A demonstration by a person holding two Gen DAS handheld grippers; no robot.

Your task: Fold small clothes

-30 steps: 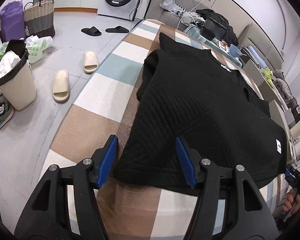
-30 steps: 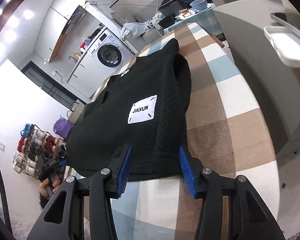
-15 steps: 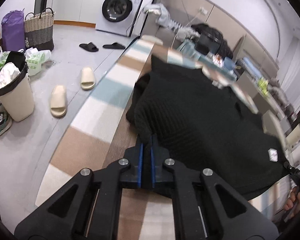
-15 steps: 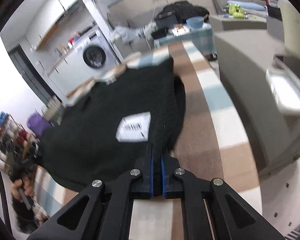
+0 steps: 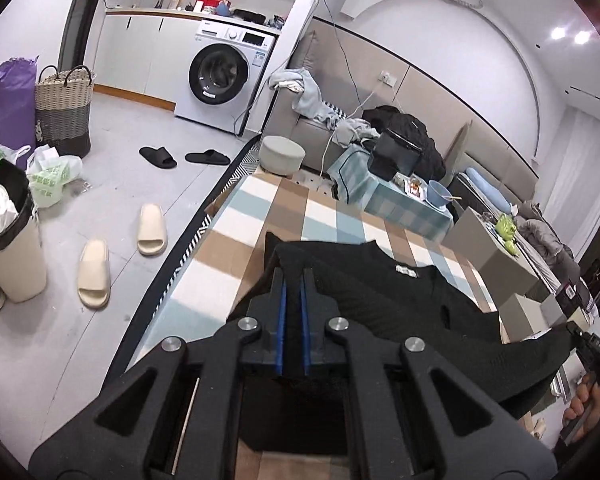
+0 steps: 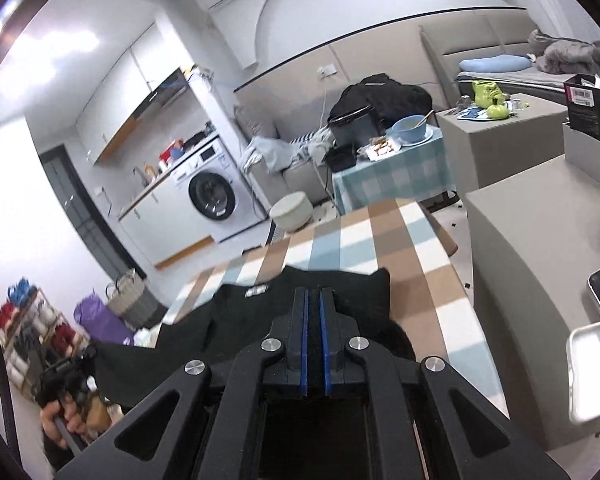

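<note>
Count: 1 black sweater, 2 grippers, left and right. Floor: 2 cream slippers, 2 black slippers, 1 woven basket, 1 purple bag, 1 bin. Also 1 washing machine, 1 round stool, 1 blue bowl.

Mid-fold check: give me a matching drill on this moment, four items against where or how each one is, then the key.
Items:
1. left gripper
2. black slippers
3. blue bowl
4. washing machine

States:
A. on the small table with the blue checked cloth
B. shut on the hem of the black sweater
C. against the far wall under the white counter
D. on the grey floor in front of the washer

Pairs: 1-B, 2-D, 3-A, 4-C
</note>
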